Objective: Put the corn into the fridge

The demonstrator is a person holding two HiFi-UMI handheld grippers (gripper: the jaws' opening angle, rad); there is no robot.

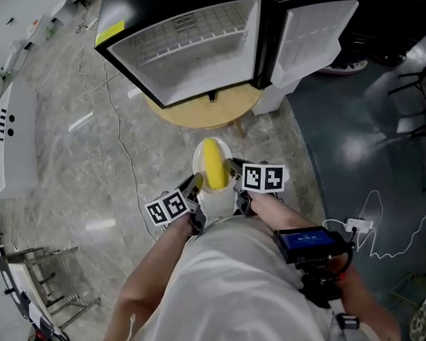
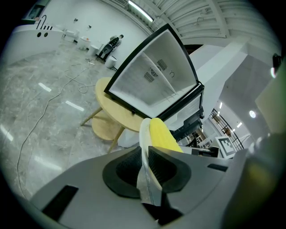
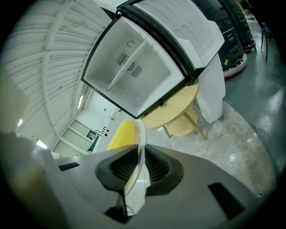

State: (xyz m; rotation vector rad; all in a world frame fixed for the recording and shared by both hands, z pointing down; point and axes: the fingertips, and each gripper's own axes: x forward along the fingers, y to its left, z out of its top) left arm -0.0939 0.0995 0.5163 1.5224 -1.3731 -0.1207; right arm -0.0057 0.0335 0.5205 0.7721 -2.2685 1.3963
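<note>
- A person stands on a grey stone floor [image 1: 71, 152], facing a small fridge [image 1: 194, 48] a short way ahead, and carries a white plate [image 1: 198, 157] out in front of their body.
- The corn [image 1: 214, 164], a single yellow cob, lies across the plate. It is not in the fridge yet; it is in the air, between the person and the fridge.
- The left tool [image 1: 197, 181] is pinching the plate's rim on the person's left side. In the left gripper view its two ribbed pads are pressed onto the thin white edge, with the cob just beyond them.
- The right tool [image 1: 234, 171] is pinching the opposite rim in the same way, pads closed on the edge.
- Neither tool touches the corn itself. Holding the plate from both sides seems meant to keep it level, so the round cob does not roll off while it is carried.
- The fridge sits on a round wooden counter [image 1: 209, 110]. Its door [image 1: 312, 36] is swung wide to the right, and the white inside with a wire shelf faces the person, so the way in looks open.
- My guess is that plate and corn will go in together, and that the plate has to be kept flat on the way.
</note>
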